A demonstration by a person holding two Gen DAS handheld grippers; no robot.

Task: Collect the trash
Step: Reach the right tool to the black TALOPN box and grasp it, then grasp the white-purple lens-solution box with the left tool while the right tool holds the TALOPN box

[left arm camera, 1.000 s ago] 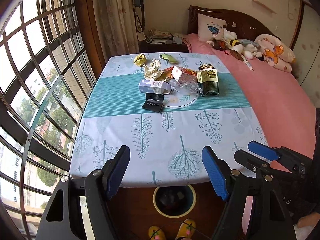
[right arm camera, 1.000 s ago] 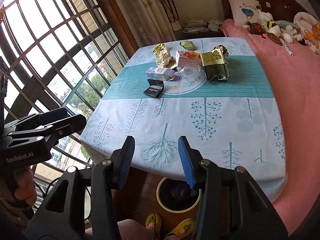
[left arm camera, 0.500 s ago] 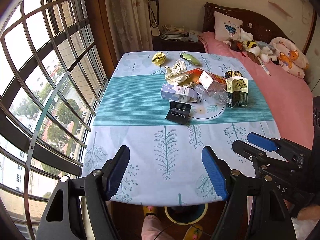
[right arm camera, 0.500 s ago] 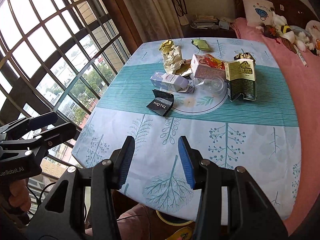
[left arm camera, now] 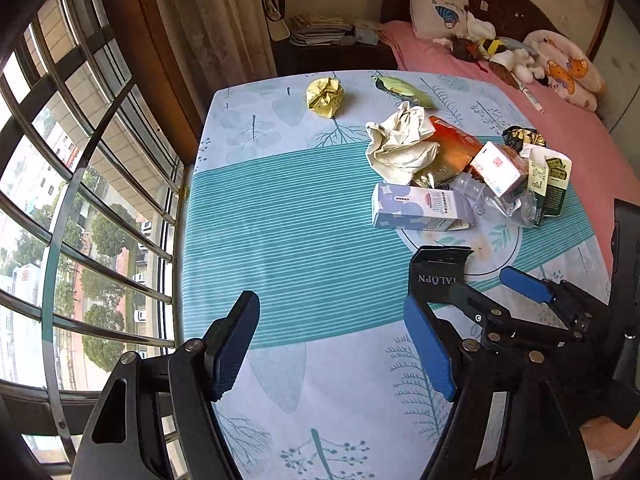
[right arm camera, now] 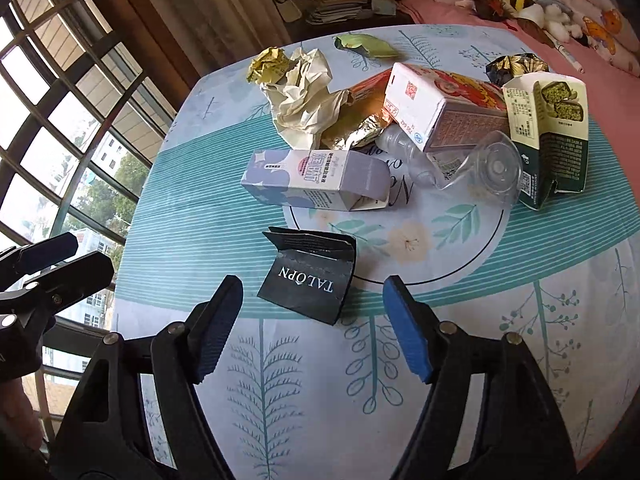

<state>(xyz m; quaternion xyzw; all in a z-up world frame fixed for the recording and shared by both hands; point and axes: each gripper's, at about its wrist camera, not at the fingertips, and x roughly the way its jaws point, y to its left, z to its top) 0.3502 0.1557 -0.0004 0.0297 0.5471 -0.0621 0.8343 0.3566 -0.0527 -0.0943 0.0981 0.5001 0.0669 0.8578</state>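
Trash lies heaped on the cloth-covered table [right arm camera: 280,380]. Nearest is a flat black TALOPN box [right arm camera: 308,280], just ahead of my right gripper [right arm camera: 312,324], which is open and empty. Behind it lie a pale purple carton [right arm camera: 316,178], a clear plastic bottle [right arm camera: 468,164], a pink-and-white box [right arm camera: 436,108], a green box [right arm camera: 556,140], crumpled white paper [right arm camera: 304,96], a yellow paper ball [right arm camera: 268,64] and a green wrapper [right arm camera: 366,46]. My left gripper [left arm camera: 332,344] hovers open over the table's left half, with the black box [left arm camera: 438,276] and purple carton [left arm camera: 416,208] to its right.
A barred window [left arm camera: 80,200] runs along the table's left side. A bed with a pink cover [left arm camera: 580,132], a pillow and plush toys borders the right side. A dark nightstand with stacked papers [left arm camera: 320,32] stands behind the table, beside a curtain.
Both grippers have moved forward over the table, closing in on the trash. The bin and slippers under the table's front edge have dropped out of view. The right gripper's fingers stand wider apart.
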